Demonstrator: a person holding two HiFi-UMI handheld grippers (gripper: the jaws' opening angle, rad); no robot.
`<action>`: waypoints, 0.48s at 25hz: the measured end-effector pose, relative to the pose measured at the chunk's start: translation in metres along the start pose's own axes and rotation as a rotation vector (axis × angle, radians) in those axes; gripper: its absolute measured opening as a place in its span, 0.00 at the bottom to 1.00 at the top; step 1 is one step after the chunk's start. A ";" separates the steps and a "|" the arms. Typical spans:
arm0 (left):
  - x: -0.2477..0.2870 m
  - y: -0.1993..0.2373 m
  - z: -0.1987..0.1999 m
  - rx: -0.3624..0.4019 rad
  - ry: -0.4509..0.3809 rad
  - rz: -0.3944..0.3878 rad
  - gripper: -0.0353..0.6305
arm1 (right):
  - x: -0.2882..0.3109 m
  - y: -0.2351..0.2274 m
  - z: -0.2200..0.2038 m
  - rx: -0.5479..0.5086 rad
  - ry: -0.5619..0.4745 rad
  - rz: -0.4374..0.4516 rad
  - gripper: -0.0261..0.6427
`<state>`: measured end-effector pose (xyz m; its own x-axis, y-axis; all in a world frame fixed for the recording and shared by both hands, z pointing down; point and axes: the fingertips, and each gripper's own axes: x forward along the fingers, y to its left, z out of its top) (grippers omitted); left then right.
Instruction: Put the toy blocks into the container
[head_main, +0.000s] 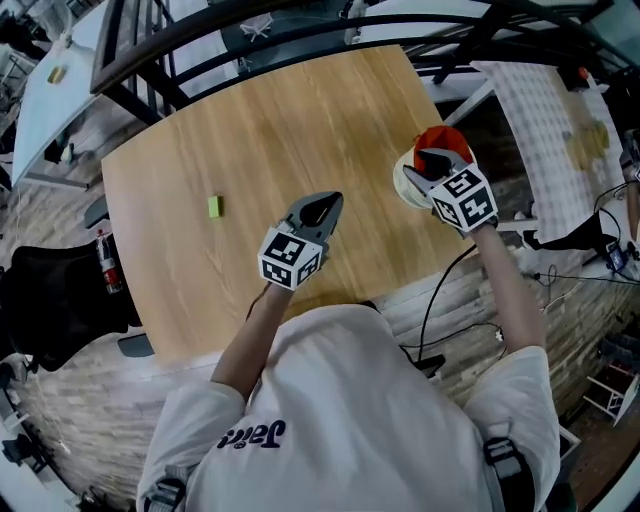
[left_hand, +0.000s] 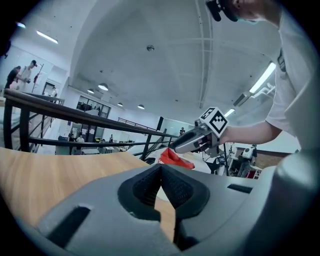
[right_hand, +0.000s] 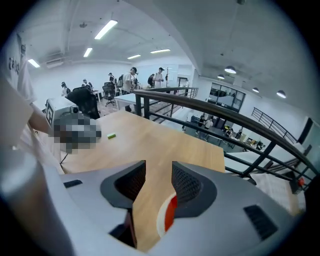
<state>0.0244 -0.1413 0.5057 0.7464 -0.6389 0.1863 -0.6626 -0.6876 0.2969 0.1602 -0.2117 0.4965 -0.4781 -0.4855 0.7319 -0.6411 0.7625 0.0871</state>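
The table (head_main: 300, 130) was pale wood grain, smooth and matt. The left gripper (head_main: 322, 206) and right gripper (head_main: 432, 158) were matt grey plastic with dark, finely ribbed pads (right_hand: 189, 184). The block (head_main: 214, 206), at nine o'clock from the left gripper, looked like smooth green plastic. The rail (right_hand: 210, 107) was dark metal.

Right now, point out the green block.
In the head view, the green block lies alone on the table, left of the left gripper, far from the container.

bright ceiling light, edges fisheye-warped.
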 end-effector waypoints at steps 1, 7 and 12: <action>-0.008 0.005 0.000 -0.006 -0.006 0.018 0.06 | 0.004 0.014 0.007 -0.011 -0.014 0.020 0.27; -0.069 0.049 -0.008 -0.051 -0.034 0.163 0.06 | 0.051 0.107 0.041 -0.042 -0.058 0.182 0.27; -0.128 0.090 -0.021 -0.136 -0.074 0.306 0.06 | 0.114 0.188 0.060 -0.169 -0.063 0.345 0.27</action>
<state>-0.1290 -0.1141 0.5285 0.5043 -0.8354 0.2188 -0.8372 -0.4108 0.3610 -0.0508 -0.1492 0.5553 -0.6874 -0.2093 0.6954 -0.3307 0.9427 -0.0431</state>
